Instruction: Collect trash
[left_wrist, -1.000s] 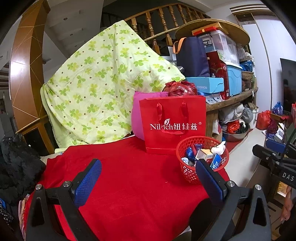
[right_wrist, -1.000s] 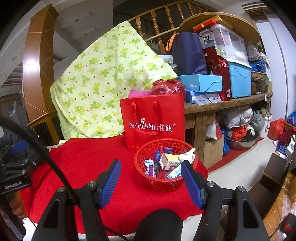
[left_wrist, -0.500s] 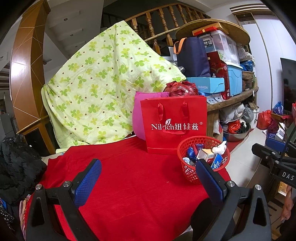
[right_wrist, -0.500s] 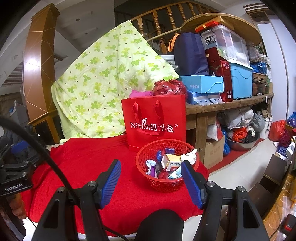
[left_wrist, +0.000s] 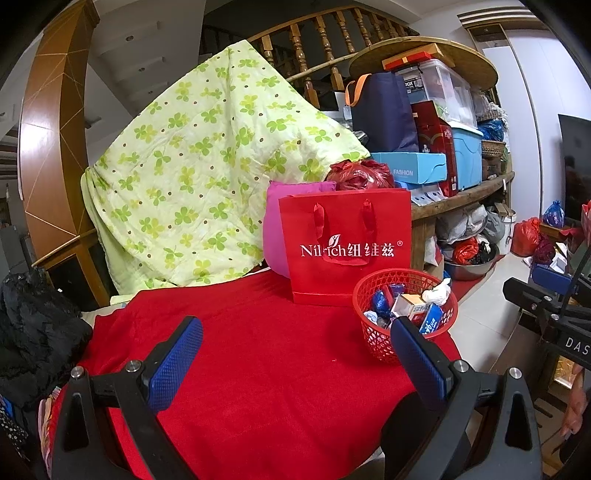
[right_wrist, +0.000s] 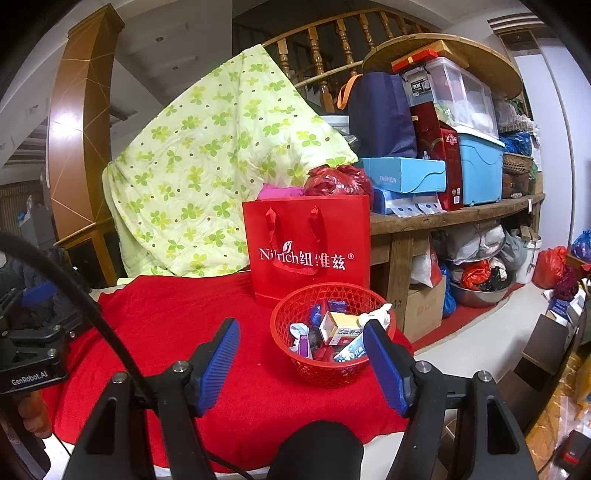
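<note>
The red mesh basket (right_wrist: 332, 332) of wrappers and small cartons stands on the red-covered desk (left_wrist: 258, 369), before the red gift bag (right_wrist: 310, 247). Right gripper (right_wrist: 301, 362): jaws apart, opening, empty. Left gripper (left_wrist: 295, 362): jaws apart, empty. The basket looks light and flexible; grip its rim.

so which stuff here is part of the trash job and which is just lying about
Part of the job:
- red basket, on the red cloth
- trash in it: small boxes, white wad, wrappers
- left gripper and right gripper, both empty

Just lying about:
- red bag, upright behind the basket
- green quilt
- shelf clutter
</note>
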